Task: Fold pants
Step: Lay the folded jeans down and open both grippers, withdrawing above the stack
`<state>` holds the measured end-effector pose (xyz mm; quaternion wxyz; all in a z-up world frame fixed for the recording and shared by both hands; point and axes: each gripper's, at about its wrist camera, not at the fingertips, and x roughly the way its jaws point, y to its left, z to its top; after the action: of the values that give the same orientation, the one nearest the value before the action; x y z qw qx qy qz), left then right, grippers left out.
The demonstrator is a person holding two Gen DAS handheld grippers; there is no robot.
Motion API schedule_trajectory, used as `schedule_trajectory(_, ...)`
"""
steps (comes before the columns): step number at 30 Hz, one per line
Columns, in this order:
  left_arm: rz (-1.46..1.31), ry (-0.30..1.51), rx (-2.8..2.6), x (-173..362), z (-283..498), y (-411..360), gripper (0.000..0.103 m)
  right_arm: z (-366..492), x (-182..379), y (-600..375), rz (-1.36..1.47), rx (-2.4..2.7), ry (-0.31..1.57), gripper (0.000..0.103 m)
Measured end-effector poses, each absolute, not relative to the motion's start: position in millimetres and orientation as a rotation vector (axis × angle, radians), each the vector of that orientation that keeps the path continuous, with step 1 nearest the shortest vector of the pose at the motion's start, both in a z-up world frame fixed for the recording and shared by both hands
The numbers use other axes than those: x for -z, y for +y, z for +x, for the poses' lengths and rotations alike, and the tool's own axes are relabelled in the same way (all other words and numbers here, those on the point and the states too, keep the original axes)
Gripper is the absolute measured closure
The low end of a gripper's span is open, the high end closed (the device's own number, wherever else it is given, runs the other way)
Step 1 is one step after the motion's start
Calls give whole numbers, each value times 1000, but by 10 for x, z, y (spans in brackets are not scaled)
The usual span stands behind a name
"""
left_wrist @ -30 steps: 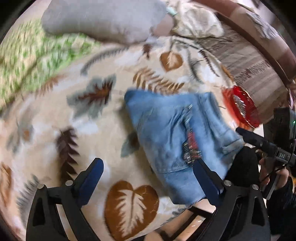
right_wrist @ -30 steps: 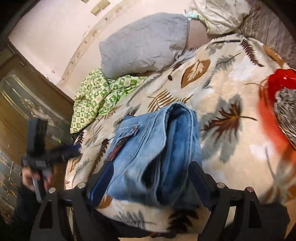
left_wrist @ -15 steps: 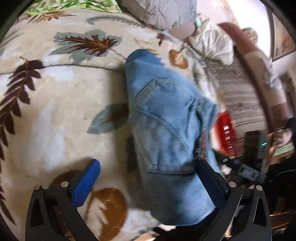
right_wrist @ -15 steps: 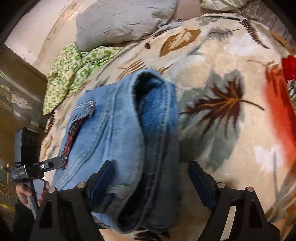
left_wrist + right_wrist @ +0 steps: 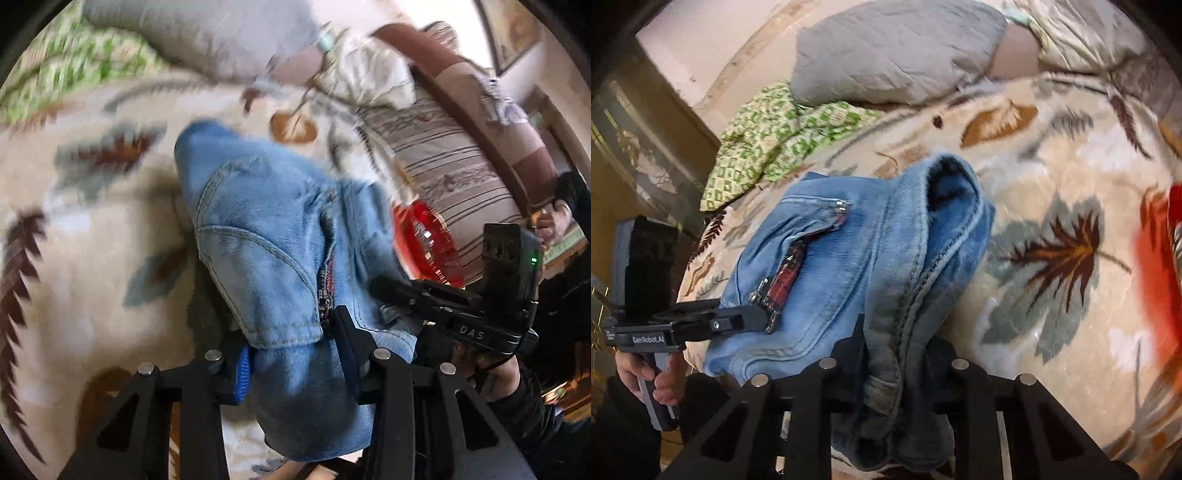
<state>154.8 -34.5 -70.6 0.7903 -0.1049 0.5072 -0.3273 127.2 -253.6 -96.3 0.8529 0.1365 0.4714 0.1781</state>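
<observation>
— What have you got hold of?

— My left gripper (image 5: 291, 354) and right gripper (image 5: 897, 350) each pinch the near edge of the folded jeans (image 5: 849, 258), which lie on the leaf-print blanket (image 5: 1052, 166).

— The risk?

— Thick denim could slip out of my grip, and then the fold would spring open.

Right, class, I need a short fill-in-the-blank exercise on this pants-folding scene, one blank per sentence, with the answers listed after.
1. Both grippers are shut on the folded blue ____ pants.
2. The left gripper and the right gripper each clamp the ____ edge of the bundle.
3. The blanket under the pants is printed with ____.
4. Past the pants, a ____ pillow lies beside a green patterned cloth.

Answers: denim; near; leaves; grey
</observation>
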Motion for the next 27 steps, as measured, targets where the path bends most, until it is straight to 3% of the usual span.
schedule_trajectory(7,-232,984,658,289,1997,-58,61,1703,448,-2407,301,-428,851,77)
schedule_trajectory(12,-235,1110,560,813,2459,143,58,2338,790,-2173,344,-412,950,77)
schedule_trajectory(14,-202,1229,486,1236,2574,152,43,2543,1227,-2066,337,-378,1073,76)
schedule_trajectory(19,-238,1193,473,1305,2564,249,18,2573,1493,-2145,392,-366,1089,45)
schedule_trajectory(21,-208,1146,477,1126,2482,269,18,2574,1428,-2197,390,-365,1119,36)
schedule_trajectory(24,-133,1055,497,766,2242,285,15,2399,1108,-2255,326,-400,1066,33)
schedule_trajectory(25,-73,1020,517,659,2141,282,12,2302,977,-2237,259,-411,1030,27)
schedule_trajectory(27,114,943,558,474,1869,170,10,2078,743,-2135,68,-436,963,25)
